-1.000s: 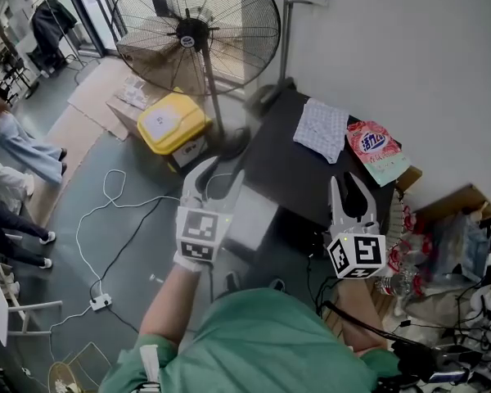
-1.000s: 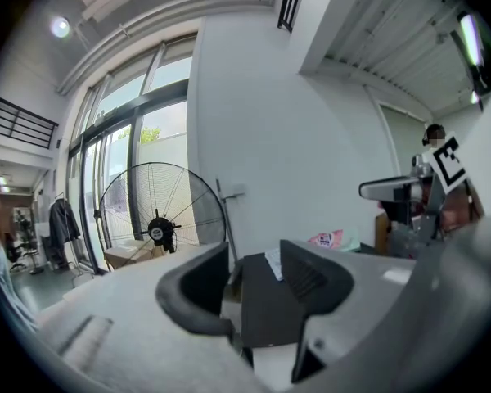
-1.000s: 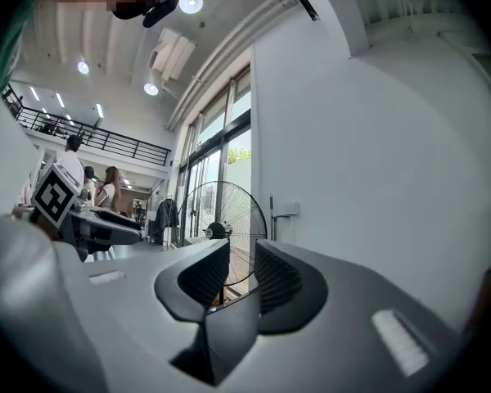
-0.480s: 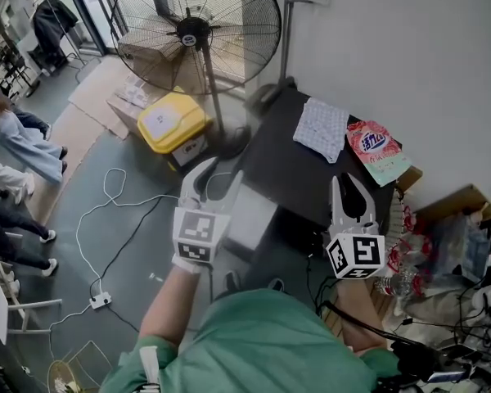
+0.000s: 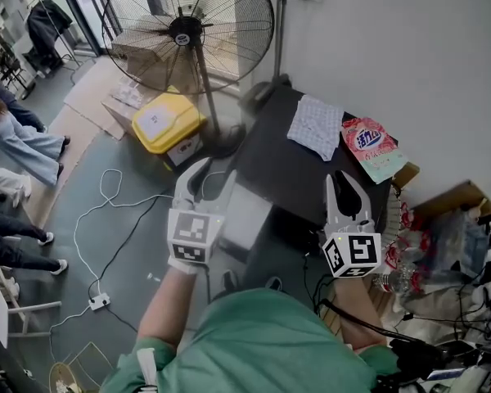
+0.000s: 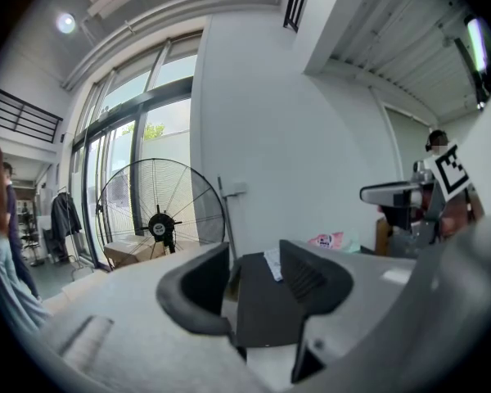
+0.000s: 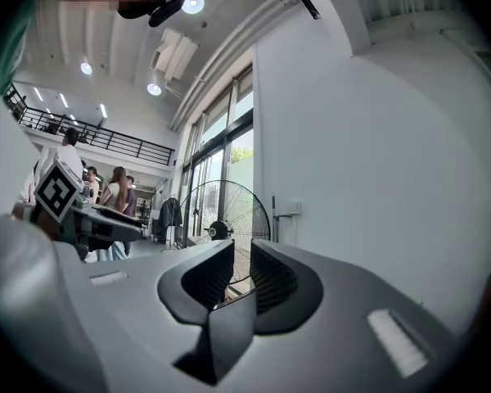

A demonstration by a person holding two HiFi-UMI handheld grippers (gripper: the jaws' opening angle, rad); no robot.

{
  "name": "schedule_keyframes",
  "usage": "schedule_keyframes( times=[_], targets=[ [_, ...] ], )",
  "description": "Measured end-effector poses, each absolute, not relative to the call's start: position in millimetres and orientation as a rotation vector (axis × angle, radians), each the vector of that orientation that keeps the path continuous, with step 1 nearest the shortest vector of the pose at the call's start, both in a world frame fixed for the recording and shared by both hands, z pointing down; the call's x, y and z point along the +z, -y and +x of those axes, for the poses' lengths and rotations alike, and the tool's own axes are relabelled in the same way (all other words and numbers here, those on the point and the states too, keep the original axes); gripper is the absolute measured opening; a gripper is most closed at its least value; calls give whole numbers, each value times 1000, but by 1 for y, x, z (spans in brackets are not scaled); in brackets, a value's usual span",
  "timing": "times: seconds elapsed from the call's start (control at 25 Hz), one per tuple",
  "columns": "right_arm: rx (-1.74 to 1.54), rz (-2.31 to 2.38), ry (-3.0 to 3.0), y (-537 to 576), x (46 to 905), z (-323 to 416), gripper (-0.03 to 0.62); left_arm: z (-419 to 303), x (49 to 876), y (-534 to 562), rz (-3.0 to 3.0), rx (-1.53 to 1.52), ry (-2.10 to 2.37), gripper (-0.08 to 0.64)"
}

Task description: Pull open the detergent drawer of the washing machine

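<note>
The washing machine shows from above as a black top [image 5: 290, 170] with a white front part [image 5: 247, 218] jutting toward me; I cannot tell whether that part is the drawer. My left gripper [image 5: 206, 178] hovers over this white part, open, with nothing between its fingers. In the left gripper view its jaws [image 6: 254, 260] frame the black top [image 6: 258, 301]. My right gripper [image 5: 346, 178] is held over the machine's near right corner. Its jaws stand a narrow gap apart, and the right gripper view [image 7: 242, 256] shows only the distant fan through that gap.
A large standing fan [image 5: 188, 31] and a yellow lidded box [image 5: 159, 125] stand beyond the machine. A checked cloth [image 5: 315, 127] and a pink detergent bag [image 5: 368, 142] lie on its top. Cables [image 5: 106, 211] cross the floor at left. People [image 5: 8, 137] stand far left, and clutter [image 5: 442, 252] fills the right.
The right gripper's jaws have narrowed from a wider spread. Both hands have stayed where they were, and the head view has shifted slightly.
</note>
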State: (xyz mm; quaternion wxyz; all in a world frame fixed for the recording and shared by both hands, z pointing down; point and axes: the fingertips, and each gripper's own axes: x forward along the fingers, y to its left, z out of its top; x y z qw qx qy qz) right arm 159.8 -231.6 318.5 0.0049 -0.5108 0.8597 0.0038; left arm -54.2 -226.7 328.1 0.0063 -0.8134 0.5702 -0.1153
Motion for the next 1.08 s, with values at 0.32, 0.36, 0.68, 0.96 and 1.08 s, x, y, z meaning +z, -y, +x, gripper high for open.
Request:
schedule_keyframes(
  times=[0.32, 0.36, 0.68, 0.96, 1.08],
  targets=[
    [10, -1585, -2722, 233, 323, 158, 60, -52, 333, 227, -2555, -372, -1781, 187],
    [11, -1583, -2722, 233, 323, 158, 60, -52, 334, 227, -2555, -372, -1782, 187],
    [23, -1573, -2731, 232, 323, 157, 60, -54, 335, 226, -2550, -373, -1786, 187],
    [29, -1573, -2735, 232, 324, 155, 60, -55, 338, 226, -2554, -374, -1788, 187],
    [27, -1577, -2735, 233, 325, 154, 60, -56, 339, 227, -2556, -370, -1788, 187]
  ],
)
